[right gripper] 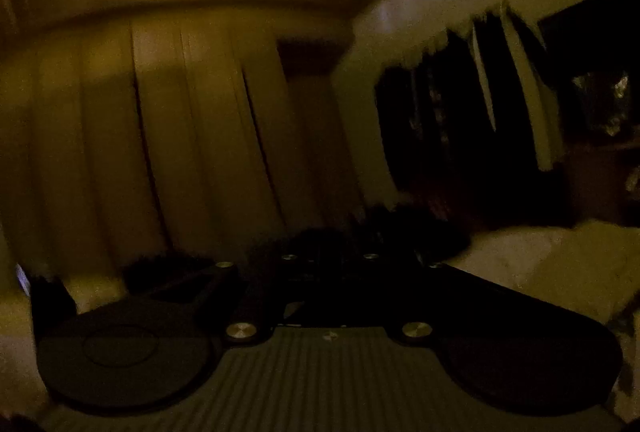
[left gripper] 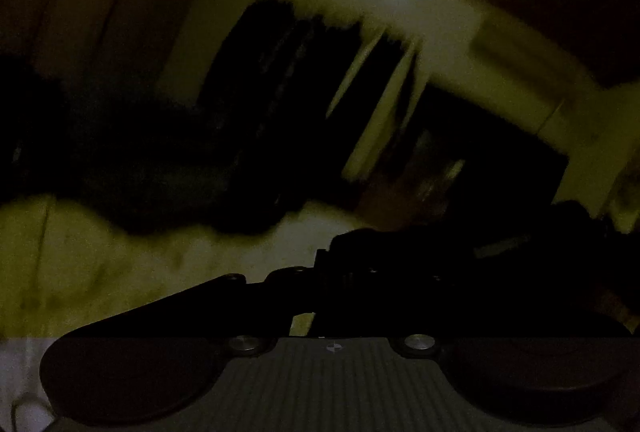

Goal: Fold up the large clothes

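Both views are dark and smeared by motion. In the left wrist view a dark garment stretches as a black band from the left edge towards my left gripper. Its jaws look drawn together, and a dark mass covers their right side. I cannot tell whether cloth is pinched there. In the right wrist view my right gripper points about level at the room, jaws together. Fuzzy dark garment cloth is bunched at its tips.
A pale bed surface lies below the garment and shows again as a pale bed surface at the right. Long curtains fill the wall ahead. Dark hanging clothes stand at the right, and dark hanging clothes appear mid-frame.
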A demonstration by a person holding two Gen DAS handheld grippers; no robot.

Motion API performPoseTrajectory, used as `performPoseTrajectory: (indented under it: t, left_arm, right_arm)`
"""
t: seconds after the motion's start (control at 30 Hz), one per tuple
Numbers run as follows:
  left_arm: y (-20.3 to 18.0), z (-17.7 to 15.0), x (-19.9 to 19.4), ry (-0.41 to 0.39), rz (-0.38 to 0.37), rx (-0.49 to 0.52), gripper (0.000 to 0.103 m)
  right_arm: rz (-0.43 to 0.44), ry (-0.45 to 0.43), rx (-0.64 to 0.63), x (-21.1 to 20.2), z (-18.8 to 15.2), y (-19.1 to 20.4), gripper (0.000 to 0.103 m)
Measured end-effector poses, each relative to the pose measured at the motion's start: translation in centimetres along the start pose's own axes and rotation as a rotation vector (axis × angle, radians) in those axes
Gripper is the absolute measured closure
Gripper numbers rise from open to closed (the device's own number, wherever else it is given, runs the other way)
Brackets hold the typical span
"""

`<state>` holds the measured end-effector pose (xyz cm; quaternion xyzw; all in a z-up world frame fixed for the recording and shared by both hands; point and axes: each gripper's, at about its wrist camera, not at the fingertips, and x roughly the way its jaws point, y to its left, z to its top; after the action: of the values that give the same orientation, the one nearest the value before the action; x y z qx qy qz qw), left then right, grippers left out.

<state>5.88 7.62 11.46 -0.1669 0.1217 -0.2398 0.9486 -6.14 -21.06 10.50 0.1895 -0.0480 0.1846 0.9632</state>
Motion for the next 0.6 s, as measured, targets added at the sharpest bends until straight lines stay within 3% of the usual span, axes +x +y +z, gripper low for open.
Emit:
performPoseTrajectory:
  t: [0.2, 0.33, 0.5, 0.6]
  left_arm:
    - [-7.4, 6.7, -6.6, -0.375, -0.053, 0.214, 0.065]
    - [-9.8, 10.6, -9.6, -0.479, -0.174, 0.249, 0.065]
    - [-12.2, 12.9, -12.4, -0.611, -0.205, 0.331, 0.065]
    - [-13.9, 13.5, -13.0, -0.686, -0.208, 0.357, 0.065]
  right_arm:
    - [0.128, -0.279, -0.071, -5.8, 6.6, 3.9, 0.093]
    - [0.183, -0.402, -0.06, -8.8, 10.5, 4.9, 0.093]
    - [0.306, -0.502, -0.01, -11.7, 14.1, 5.0, 0.093]
    - [0.278, -0.549, -0.05, -12.1, 15.7, 5.5, 0.093]
